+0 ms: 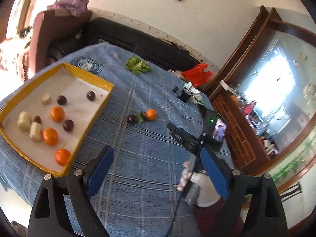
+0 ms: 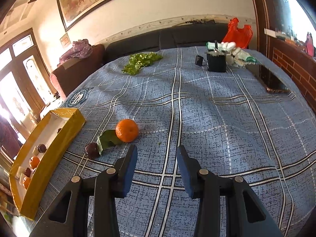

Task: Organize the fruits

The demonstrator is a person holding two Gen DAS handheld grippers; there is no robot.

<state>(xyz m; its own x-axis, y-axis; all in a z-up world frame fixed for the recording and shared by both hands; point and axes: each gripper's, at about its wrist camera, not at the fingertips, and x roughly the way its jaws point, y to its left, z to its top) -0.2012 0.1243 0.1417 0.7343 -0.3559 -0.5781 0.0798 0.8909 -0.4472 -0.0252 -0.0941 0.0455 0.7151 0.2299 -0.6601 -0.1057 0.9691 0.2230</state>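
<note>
Fingers [image 2: 157, 165] on both grippers gape empty; the right one points past the loose mandarin [image 2: 127, 130] and plum [image 2: 91, 150] beside the yellow tray [image 2: 49, 148], probably next in.

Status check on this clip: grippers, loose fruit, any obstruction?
Left hand-held gripper open, empty. Right hand-held gripper open, empty. Orange and dark fruit on cloth outside yellow tray. Leaf lies between them.

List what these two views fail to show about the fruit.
- Right wrist view: the yellow tray near wall hides most of the fruit inside it.
- Both views: the leaf covers where the loose orange and dark fruit sit; contact unclear.
- Left wrist view: pale chunks too blurred to identify.
</note>
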